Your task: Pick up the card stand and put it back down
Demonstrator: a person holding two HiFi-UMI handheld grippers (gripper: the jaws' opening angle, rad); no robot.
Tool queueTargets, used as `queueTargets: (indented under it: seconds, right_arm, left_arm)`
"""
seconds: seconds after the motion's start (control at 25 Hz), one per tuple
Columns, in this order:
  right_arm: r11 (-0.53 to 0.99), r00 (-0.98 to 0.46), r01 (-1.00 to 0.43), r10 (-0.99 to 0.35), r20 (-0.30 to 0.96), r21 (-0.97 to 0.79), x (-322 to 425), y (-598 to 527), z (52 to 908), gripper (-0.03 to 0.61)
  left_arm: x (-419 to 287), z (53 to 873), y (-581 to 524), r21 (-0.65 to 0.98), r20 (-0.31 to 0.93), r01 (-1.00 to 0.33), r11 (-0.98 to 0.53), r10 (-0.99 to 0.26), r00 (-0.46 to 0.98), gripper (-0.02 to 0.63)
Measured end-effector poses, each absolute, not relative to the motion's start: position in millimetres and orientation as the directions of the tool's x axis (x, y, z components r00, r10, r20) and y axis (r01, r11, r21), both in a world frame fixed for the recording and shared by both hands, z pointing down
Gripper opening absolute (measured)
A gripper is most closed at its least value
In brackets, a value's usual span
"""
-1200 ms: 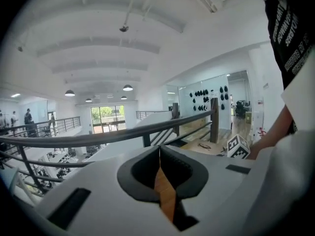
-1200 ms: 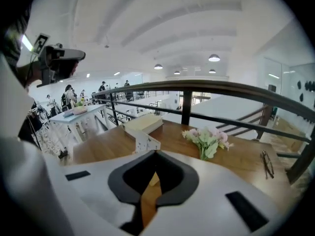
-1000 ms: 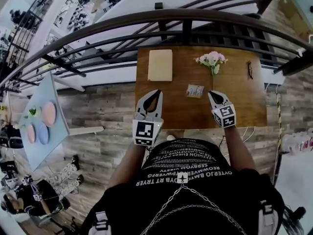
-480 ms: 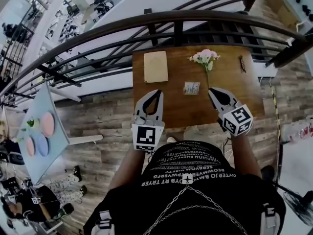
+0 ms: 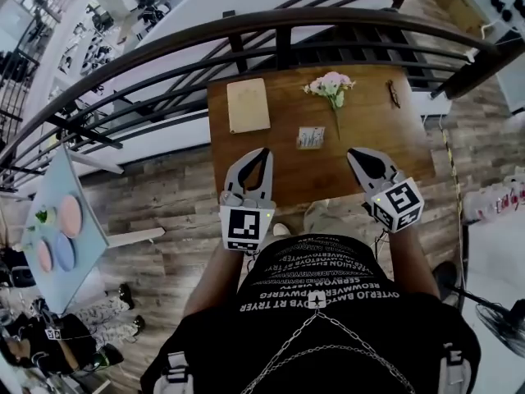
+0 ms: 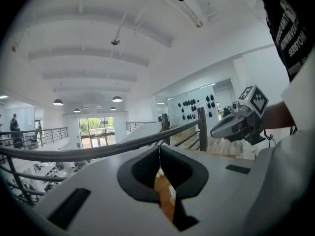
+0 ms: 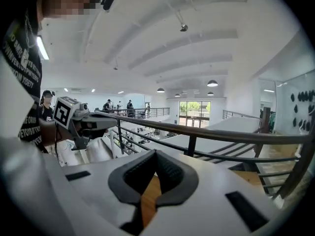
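The card stand [image 5: 310, 137], small and pale, stands in the middle of the wooden table [image 5: 385, 146]. My left gripper [image 5: 264, 152] hovers over the table's near left edge, its fingertips meeting and nothing between them. On the other side my right gripper [image 5: 353, 153] hangs over the near edge, right of the stand, also shut and empty. Neither touches the stand. In the left gripper view the left gripper [image 6: 159, 149] has its pads together, and the right gripper [image 6: 241, 122] shows at the right. The right gripper view shows the right gripper [image 7: 155, 152] shut, with the left gripper [image 7: 81, 122] off to its left.
A beige pad [image 5: 248, 105] lies at the table's far left, pink flowers [image 5: 330, 84] at the far middle, a small dark object [image 5: 394, 94] far right. A dark curved railing [image 5: 279, 31] runs behind the table. A light blue table [image 5: 33, 195] with plates stands far left.
My right gripper has risen towards the camera and now looks larger. The left gripper has shifted only slightly. The card stand has stayed on the table.
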State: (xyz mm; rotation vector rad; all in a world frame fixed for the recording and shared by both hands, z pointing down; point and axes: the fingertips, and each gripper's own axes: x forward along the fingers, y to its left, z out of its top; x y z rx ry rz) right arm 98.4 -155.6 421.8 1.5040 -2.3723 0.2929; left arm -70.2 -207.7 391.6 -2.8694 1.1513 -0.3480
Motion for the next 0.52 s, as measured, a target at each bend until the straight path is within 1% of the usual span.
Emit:
queueTargets:
  seconds: [0.12, 0.28, 0.52]
  right_arm:
    - [0.415, -0.398, -0.909, -0.840, 0.370, -0.037, 107, -158, 427, 0.015]
    - [0.419, -0.410, -0.906, -0.837, 0.363, -0.058, 122, -168, 433, 0.014]
    - [0.441, -0.441, -0.893, -0.825, 0.355, -0.084, 176, -191, 439, 0.015]
  left_arm:
    - [-68, 395, -213, -0.114, 0.198, -0.688, -0.717, -0.695, 0.691, 0.029]
    - [-53, 404, -224, -0.120, 0.234, -0.692, -0.711, -0.698, 0.677, 0.029]
    - [14, 399, -240, -0.115, 0.236, -0.691, -0.714, -0.695, 0.679, 0.029]
